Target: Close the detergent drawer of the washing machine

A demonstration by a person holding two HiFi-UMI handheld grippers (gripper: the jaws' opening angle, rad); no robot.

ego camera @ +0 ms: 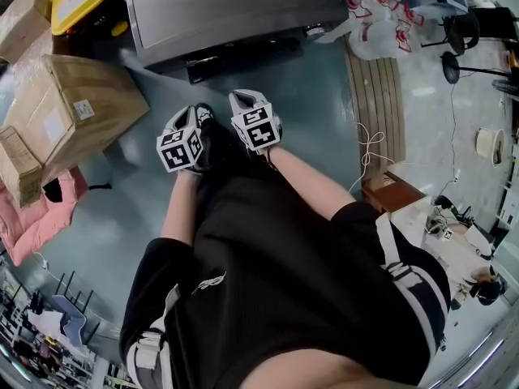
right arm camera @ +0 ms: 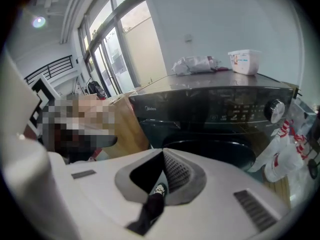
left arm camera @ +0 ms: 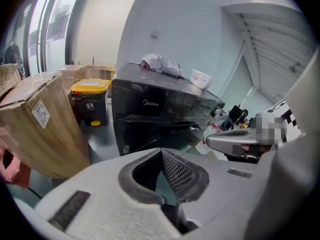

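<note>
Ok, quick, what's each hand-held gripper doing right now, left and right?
Left hand-held gripper: closed, holding nothing.
Right hand-held gripper: closed, holding nothing.

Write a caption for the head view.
Shut left gripper and shut right gripper held side by side short of the dark washing machine, cardboard box at left.

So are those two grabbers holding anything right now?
Nothing. The left gripper and right gripper both have their jaws shut together and empty, not touching the washing machine.
</note>
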